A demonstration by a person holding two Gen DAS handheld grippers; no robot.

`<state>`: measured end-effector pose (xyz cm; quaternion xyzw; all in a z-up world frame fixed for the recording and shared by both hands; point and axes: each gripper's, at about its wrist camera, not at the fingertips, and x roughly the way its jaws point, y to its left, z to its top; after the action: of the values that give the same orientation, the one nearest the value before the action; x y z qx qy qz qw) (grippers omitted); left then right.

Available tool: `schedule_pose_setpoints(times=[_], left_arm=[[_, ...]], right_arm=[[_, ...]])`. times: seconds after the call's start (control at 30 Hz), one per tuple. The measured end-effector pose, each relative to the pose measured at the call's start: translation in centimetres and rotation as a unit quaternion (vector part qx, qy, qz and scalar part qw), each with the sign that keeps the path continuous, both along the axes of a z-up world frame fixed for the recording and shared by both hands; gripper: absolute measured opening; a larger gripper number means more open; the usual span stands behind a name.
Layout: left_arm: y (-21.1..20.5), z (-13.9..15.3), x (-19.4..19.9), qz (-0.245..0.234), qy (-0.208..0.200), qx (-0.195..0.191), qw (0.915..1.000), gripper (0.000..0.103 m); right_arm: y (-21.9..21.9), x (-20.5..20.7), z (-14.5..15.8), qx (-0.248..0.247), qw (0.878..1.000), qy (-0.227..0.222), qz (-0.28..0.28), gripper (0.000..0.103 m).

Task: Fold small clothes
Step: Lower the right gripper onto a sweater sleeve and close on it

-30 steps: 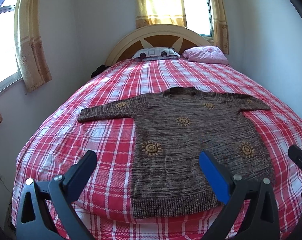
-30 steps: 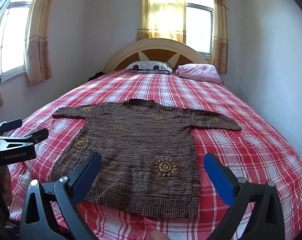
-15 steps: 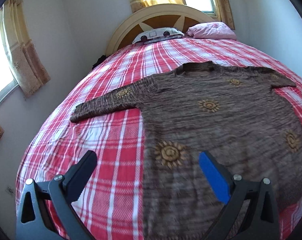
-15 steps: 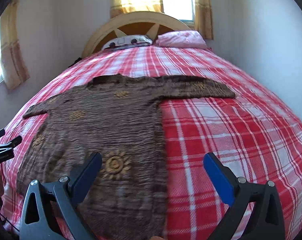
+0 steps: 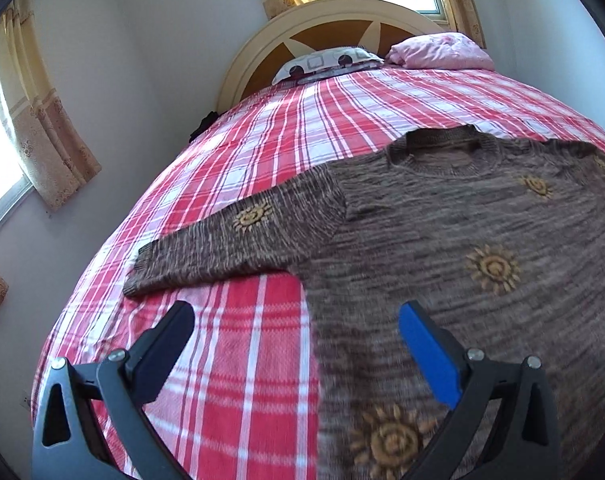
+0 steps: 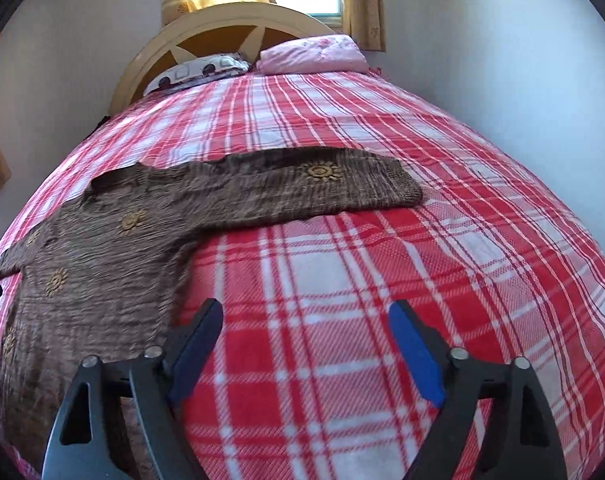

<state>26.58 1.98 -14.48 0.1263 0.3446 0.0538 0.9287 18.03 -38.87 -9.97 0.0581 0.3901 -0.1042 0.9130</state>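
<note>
A brown knitted sweater (image 5: 442, 240) with yellow sun motifs lies flat and spread out on the bed, sleeves out to both sides; it also shows in the right wrist view (image 6: 134, 240). My left gripper (image 5: 298, 320) is open and empty, low over the sweater's left side seam below the left sleeve (image 5: 230, 236). My right gripper (image 6: 302, 316) is open and empty, over the bedspread just right of the sweater's body, below the right sleeve (image 6: 342, 188).
The bed has a red and white plaid spread (image 6: 382, 280). Two pillows (image 5: 442, 52) lie at the wooden headboard (image 5: 330, 28). Walls stand close on both sides, with curtained windows (image 5: 34, 128).
Both grippers have moved forward and down over the bed. The left now sits near the left sleeve, the right near the right sleeve. The sweater has not moved.
</note>
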Motion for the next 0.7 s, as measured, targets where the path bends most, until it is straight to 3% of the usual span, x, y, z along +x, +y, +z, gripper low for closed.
schedule_pose_setpoints(times=[0.07,0.13,0.3,0.5,0.7], left_arm=[[0.2,-0.4,1.2,0.002,0.004,-0.001,1.0000,0.103],[0.6,-0.9,2.4,0.006,0.009,-0.005,0.9999,0.103],[1.7,-2.5,4.7,0.020,0.024,-0.024,0.9992,0.103],[2.2,-4.0,5.6,0.031,0.053,-0.041,0.9973,0.103],[1.6,-4.7,5.7,0.033,0.058,-0.026,0.9974,0.103]], right_arm=[[-1.3,1.2,-0.2,0.010,1.000,0.003,-0.007,0.083],[-3.2,2.8,-0.3,0.028,0.999,0.001,-0.024,0.074],[-7.0,5.4,0.0,0.052,0.996,-0.015,-0.064,0.070],[-11.2,8.3,-0.5,0.092,0.990,-0.014,-0.108,0.058],[-14.5,10.7,-2.0,0.136,0.979,-0.007,-0.148,0.056]])
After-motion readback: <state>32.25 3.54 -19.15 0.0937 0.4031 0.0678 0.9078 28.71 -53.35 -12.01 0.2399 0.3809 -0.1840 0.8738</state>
